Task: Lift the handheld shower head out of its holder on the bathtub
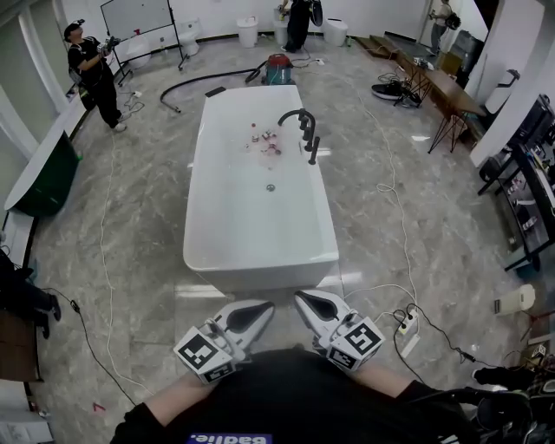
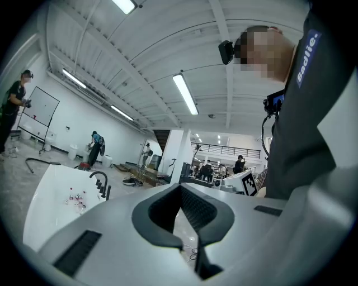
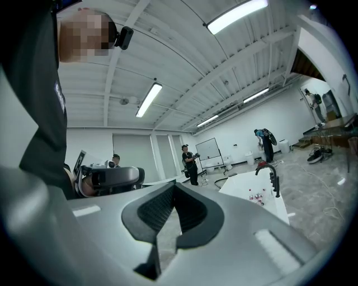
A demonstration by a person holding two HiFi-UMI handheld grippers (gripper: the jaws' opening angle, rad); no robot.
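A red vacuum (image 1: 278, 68) and a black hose (image 1: 208, 78) are seen on the marble floor (image 1: 139, 260) — a whiteboard (image 1: 136, 17) is stood near 1 person in black (image 1: 94, 76) — a power strip (image 1: 408, 326) is laid at right.

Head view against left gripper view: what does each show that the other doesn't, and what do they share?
Only the head view shows the drain and the power strip on the floor. Only the left gripper view shows the ceiling lights and a balcony railing. Both show the white bathtub, its black faucet and the small bottles inside.
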